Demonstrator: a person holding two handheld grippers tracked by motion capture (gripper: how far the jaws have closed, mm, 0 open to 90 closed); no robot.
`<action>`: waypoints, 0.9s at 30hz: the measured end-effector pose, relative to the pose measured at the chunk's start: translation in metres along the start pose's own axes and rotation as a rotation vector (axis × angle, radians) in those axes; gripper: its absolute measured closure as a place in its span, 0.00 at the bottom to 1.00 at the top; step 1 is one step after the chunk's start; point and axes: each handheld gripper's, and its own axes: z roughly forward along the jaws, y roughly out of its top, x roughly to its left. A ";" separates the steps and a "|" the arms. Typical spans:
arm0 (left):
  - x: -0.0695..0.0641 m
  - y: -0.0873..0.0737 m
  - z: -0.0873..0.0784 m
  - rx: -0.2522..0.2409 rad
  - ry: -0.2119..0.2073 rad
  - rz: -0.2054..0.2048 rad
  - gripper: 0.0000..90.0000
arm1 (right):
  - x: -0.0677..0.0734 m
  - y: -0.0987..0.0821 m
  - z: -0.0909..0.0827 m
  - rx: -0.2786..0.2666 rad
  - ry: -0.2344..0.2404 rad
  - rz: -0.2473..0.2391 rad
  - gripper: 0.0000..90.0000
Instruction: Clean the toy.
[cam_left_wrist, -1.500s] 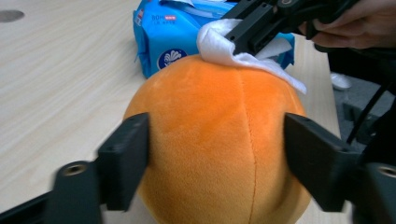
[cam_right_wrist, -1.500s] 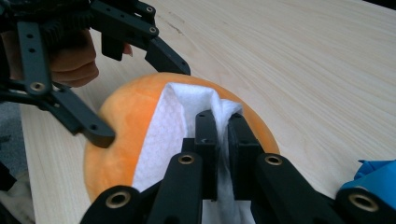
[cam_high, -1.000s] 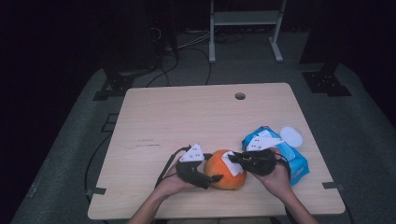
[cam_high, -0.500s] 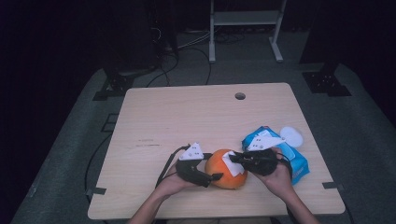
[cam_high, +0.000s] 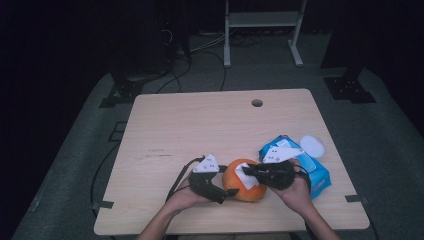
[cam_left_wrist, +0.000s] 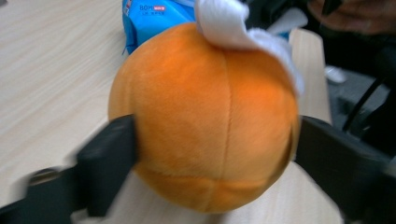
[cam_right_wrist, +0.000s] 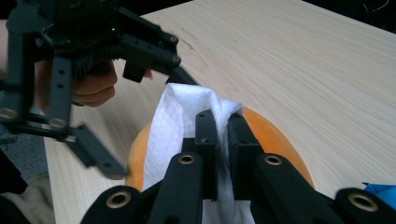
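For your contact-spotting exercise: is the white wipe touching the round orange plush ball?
Touching. In the left gripper view the white wipe drapes directly over the top of the round orange plush ball, no gap.

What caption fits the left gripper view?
Left gripper clamps round orange plush ball while white wipe drapes over its top.

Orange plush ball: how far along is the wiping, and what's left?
Done: a white wipe is out of the blue wipes pack and pinched in the right claw. In hand: the left claw clamps the orange plush ball on the table while the wipe lies over its top. Left, probably: the ball's sides and underside, then putting the wipe down.
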 end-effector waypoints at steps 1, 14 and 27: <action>0.000 0.001 0.000 -0.004 0.009 0.001 0.28 | 0.001 0.000 0.000 -0.001 -0.004 -0.005 0.93; -0.008 0.005 0.001 0.011 0.040 0.064 0.36 | 0.025 0.008 0.008 0.028 0.005 -0.110 0.94; -0.005 0.002 0.008 0.001 0.036 0.012 0.33 | 0.016 0.004 0.001 0.020 -0.036 -0.078 0.93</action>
